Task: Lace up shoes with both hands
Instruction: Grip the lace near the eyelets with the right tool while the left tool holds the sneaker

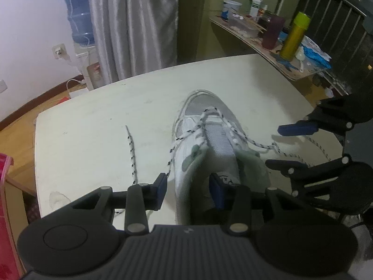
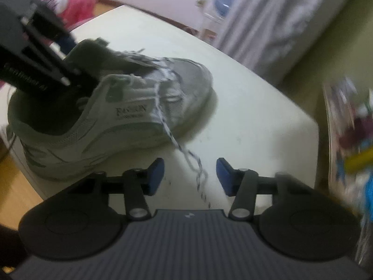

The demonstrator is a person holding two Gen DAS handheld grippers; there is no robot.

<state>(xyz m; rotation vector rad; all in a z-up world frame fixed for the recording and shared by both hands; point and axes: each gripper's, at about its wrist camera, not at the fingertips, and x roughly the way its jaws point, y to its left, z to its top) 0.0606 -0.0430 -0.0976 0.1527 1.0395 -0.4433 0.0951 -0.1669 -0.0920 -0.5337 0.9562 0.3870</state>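
From the left wrist camera, the left gripper (image 1: 188, 192) stands over the heel end of a white and grey sneaker (image 1: 209, 144), its long axis running straight away from the tongs, toe far and collar near; the tongs sit at a middling width astride the shoe's near wall, the left blue pad (image 1: 161, 192) outside it and the right pad down by the collar opening at the foot of the tongue; whether the pads press the wall I cannot tell from here. The speckled white lace (image 1: 275, 148) is threaded through the lower eyelets only; one free end lies loose on the table to the left of the shoe, the other trails off to the right, under the right gripper (image 1: 282, 147), which hangs there with jaws parted and nothing between them. That right-hand tail is, I judge, the piece the next move turns on, and the right hand is plainly the nearer to it.

From the right wrist camera, which is blurred, the sneaker (image 2: 112, 116) lies up and to the left, side on, toe pointing right; the lace (image 2: 177, 144) runs from the eyelets down the shoe's flank and on between the right gripper (image 2: 190, 177), whose blue pads stand well apart and clear of it on both sides; so the strand is framed, not gripped. The left gripper (image 2: 67, 77) reaches into the collar from the upper left.

The surface is a cream table (image 1: 93, 116), scuffed; beyond it grey curtains (image 1: 130, 23), a blue water bottle (image 1: 78, 11) on its dispenser, and a cluttered side shelf (image 1: 268, 37).
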